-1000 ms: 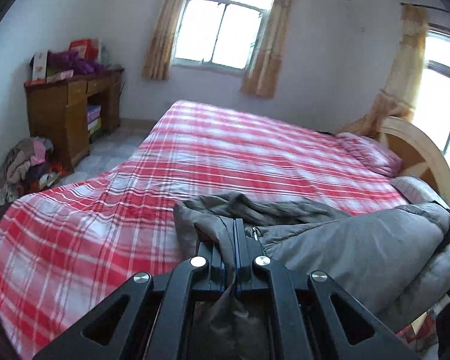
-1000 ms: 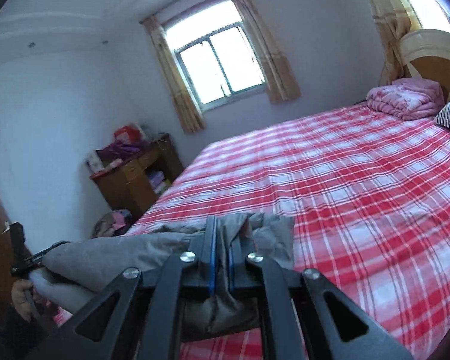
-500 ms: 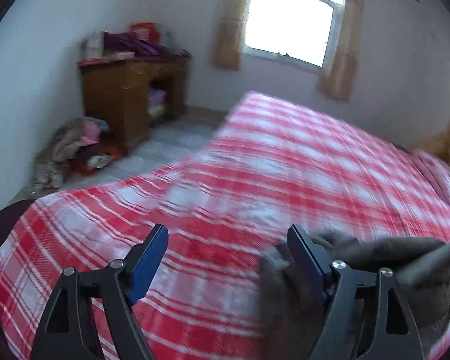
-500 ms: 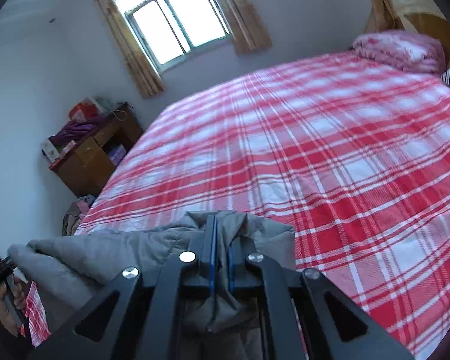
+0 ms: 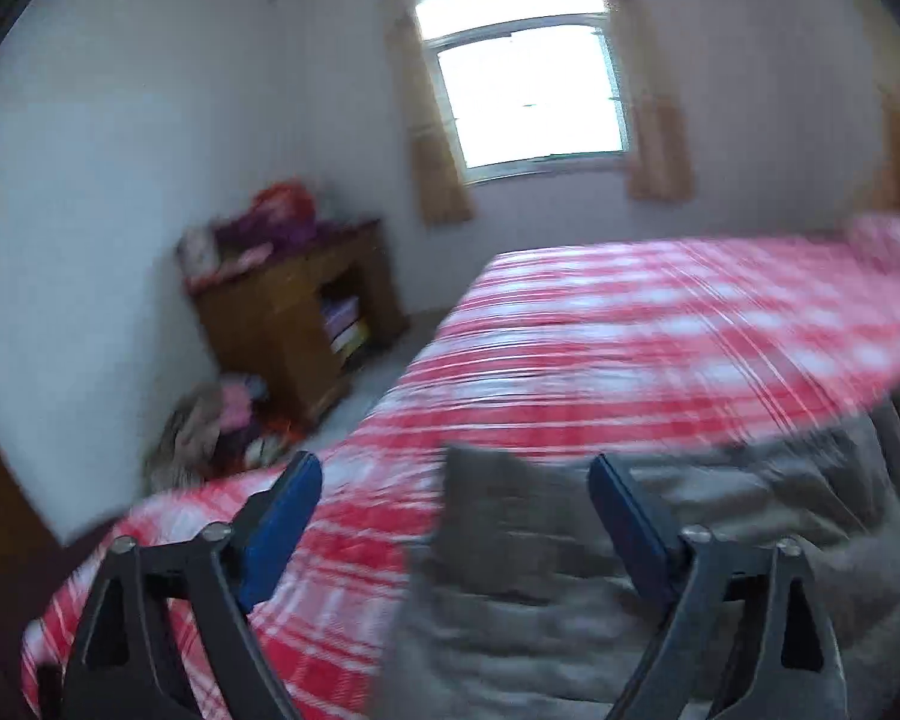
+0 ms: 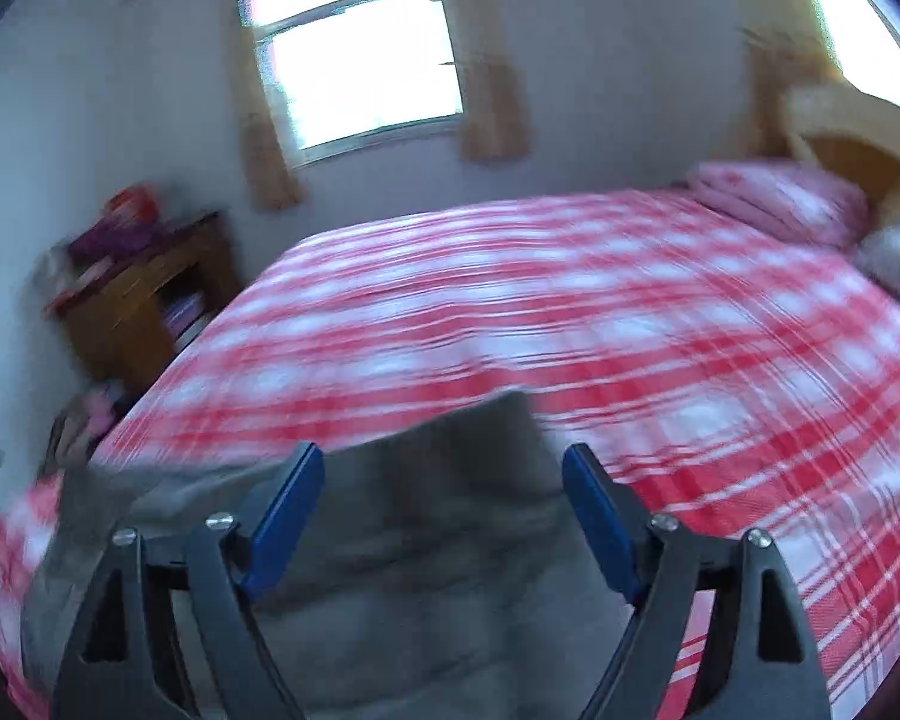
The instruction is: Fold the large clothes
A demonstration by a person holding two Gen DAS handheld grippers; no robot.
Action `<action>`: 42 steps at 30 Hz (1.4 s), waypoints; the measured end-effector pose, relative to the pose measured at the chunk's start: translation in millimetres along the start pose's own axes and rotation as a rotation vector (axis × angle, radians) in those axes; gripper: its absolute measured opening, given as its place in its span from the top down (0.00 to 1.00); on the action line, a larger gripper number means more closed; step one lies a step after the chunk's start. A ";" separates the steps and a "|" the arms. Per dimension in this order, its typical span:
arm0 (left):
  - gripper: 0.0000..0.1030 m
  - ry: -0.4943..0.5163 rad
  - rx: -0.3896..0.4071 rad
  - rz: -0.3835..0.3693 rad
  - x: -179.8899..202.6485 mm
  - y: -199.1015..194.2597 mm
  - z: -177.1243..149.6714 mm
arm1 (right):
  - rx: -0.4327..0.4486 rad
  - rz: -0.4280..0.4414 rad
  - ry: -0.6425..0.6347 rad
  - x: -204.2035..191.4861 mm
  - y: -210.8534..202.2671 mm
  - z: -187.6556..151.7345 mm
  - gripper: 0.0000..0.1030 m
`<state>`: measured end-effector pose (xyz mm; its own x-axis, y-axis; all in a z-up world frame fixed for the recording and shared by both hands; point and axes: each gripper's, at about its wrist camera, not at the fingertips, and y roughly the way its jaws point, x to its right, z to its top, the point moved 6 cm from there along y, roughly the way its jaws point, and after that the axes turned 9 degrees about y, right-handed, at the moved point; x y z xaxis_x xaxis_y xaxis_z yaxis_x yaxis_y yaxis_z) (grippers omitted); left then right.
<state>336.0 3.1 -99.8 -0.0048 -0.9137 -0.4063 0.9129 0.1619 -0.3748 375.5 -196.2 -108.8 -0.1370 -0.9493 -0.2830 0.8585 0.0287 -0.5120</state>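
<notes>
A large grey padded garment (image 5: 570, 588) lies on the near edge of the red-and-white plaid bed (image 5: 630, 336). It also shows in the right wrist view (image 6: 426, 528), spread below the fingers. My left gripper (image 5: 450, 504) is open and empty, just above the garment's left end. My right gripper (image 6: 444, 498) is open and empty above the garment's right part. Both views are blurred by motion.
A wooden desk (image 5: 294, 312) with piled items stands by the far left wall, with a heap of clothes (image 5: 210, 432) on the floor beside it. A pink folded quilt (image 6: 780, 198) and the wooden headboard (image 6: 858, 144) are at the right. The plaid bed (image 6: 570, 312) stretches beyond the garment.
Both grippers were shut on the grey garment a second ago. The left opened first, then the right; the garment now lies on the bed and both cameras are swinging.
</notes>
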 end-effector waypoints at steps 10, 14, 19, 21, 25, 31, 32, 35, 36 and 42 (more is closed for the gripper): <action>0.11 0.110 -0.179 0.110 38.5 105.7 -25.2 | -0.158 -0.045 -0.303 -49.8 77.4 -55.8 0.16; 0.10 0.031 -0.290 0.073 31.0 145.8 -53.4 | -0.210 -0.067 -0.199 -18.4 105.1 -58.5 0.16; 0.03 -0.037 -0.357 0.051 30.5 167.9 -70.6 | -0.210 -0.045 -0.135 -13.8 111.2 -60.1 0.16; 0.01 -0.056 -0.380 0.034 31.7 173.9 -72.9 | -0.221 -0.043 -0.118 -11.3 115.9 -60.3 0.15; 0.01 -0.092 -0.416 -0.005 33.6 183.5 -77.6 | -0.241 -0.037 -0.086 -5.7 127.4 -63.7 0.12; 0.01 -0.081 -0.446 -0.006 38.8 187.2 -81.2 | -0.279 -0.037 -0.060 -4.9 138.2 -67.7 0.10; 0.01 -0.079 -0.449 -0.006 38.7 186.8 -81.8 | -0.286 -0.040 -0.058 -4.2 139.1 -68.3 0.10; 0.01 -0.074 -0.457 -0.009 39.8 188.6 -82.1 | -0.296 -0.046 -0.056 -3.9 141.7 -70.2 0.10; 0.01 -0.073 -0.461 -0.011 40.9 190.6 -81.7 | -0.299 -0.048 -0.055 -3.2 142.0 -70.9 0.10; 0.01 -0.062 -0.469 -0.006 42.3 192.5 -81.5 | -0.313 -0.074 -0.065 -2.6 143.6 -73.4 0.09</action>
<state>478.3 25.9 -257.1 0.0276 -0.9334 -0.3576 0.6302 0.2940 -0.7186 462.9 -166.6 -241.1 -0.1531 -0.9701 -0.1885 0.6521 0.0441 -0.7569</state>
